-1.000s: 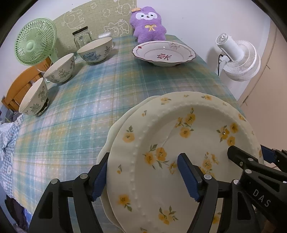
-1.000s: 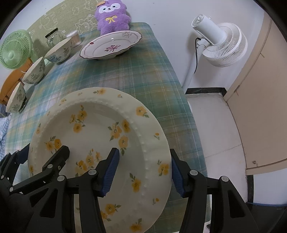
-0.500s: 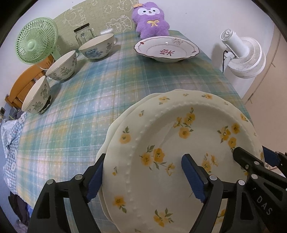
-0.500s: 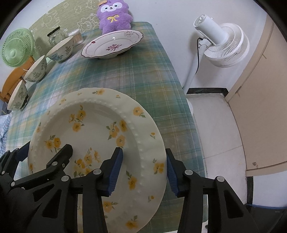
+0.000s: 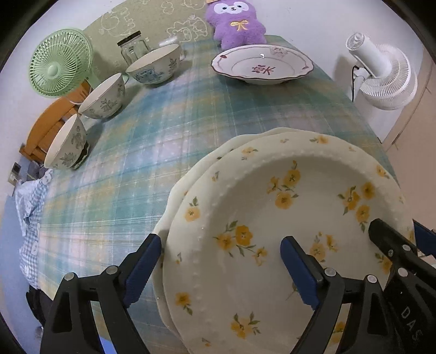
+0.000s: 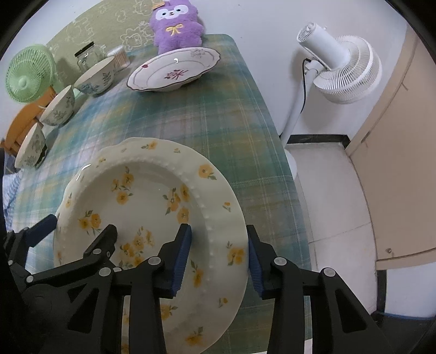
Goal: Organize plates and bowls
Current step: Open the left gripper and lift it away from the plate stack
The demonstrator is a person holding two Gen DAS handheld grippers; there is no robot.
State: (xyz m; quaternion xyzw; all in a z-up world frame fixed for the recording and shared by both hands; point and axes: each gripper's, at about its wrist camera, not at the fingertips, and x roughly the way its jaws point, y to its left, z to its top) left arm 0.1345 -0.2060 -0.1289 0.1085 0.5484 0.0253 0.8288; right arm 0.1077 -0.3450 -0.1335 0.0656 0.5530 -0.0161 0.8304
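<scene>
A cream plate with yellow flowers (image 5: 286,217) lies on top of a second cream plate (image 5: 190,174) at the near right of the plaid table (image 5: 163,136). My left gripper (image 5: 220,261) straddles the left rim of the stack, jaws wide apart. My right gripper (image 6: 218,253) straddles the right rim of the flowered plate (image 6: 152,207), jaws apart, narrower than before. Whether the pads touch the rim is unclear. A white plate with a red motif (image 5: 261,65) sits at the far side. Three floral bowls (image 5: 154,64) (image 5: 103,96) (image 5: 68,144) line the left edge.
A purple plush toy (image 5: 235,23) and a glass jar (image 5: 133,46) stand at the back. A green fan (image 5: 58,64) is at the far left. A white standing fan (image 6: 343,70) is on the floor right of the table edge.
Both grippers pulled back a little, so the scene looks farther. The right gripper's jaws narrowed around the plate's right rim. The plates stayed on the table.
</scene>
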